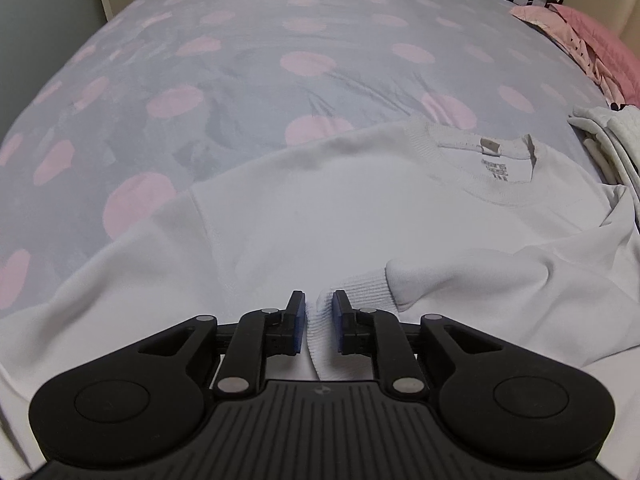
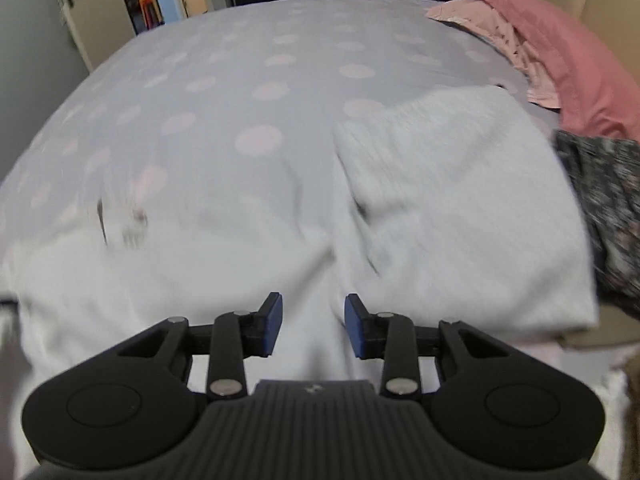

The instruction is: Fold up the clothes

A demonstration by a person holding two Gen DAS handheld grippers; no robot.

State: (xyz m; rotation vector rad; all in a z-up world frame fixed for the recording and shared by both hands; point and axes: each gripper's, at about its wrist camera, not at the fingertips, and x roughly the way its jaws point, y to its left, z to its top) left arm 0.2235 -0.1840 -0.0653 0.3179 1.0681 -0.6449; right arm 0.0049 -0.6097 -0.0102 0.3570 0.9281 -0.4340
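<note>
Bed (image 1: 248, 40): covered by a grey spread with pink dots; it fills both views from centre out to 12 o'clock and carries every garment.
White sweatshirt (image 1: 304, 208): spread flat on the bed, occupying the centre of the left wrist view; neckline with printed label at 2 o'clock, one sleeve running toward 8 o'clock, the other sleeve folded across the body from 3 o'clock toward centre.
Light grey garment (image 2: 460, 200): lies on the bed at 2 o'clock in the right wrist view, just beside the white cloth; outline smeared by motion blur.
Pink bedding (image 2: 560, 60): heaped along the bed's edge at 1 to 2 o'clock in the right wrist view, well apart from the sweatshirt.
Dark patterned cloth (image 2: 600, 208): at 3 o'clock in the right wrist view, touching the grey garment's edge; blurred.
Left gripper (image 1: 319, 322): at 6 o'clock in its own view, above the sweatshirt body; fingers (image 1: 297, 320) drawn close together and clamped on the ribbed cuff.
Right gripper (image 2: 313, 326): at 6 o'clock in its own view, over white cloth; fingers (image 2: 273, 324) set apart with nothing between them.
Ribbed cuff (image 1: 352, 288): end of the folded sleeve, just below centre toward 6 o'clock, pinched between the blue pads.
</note>
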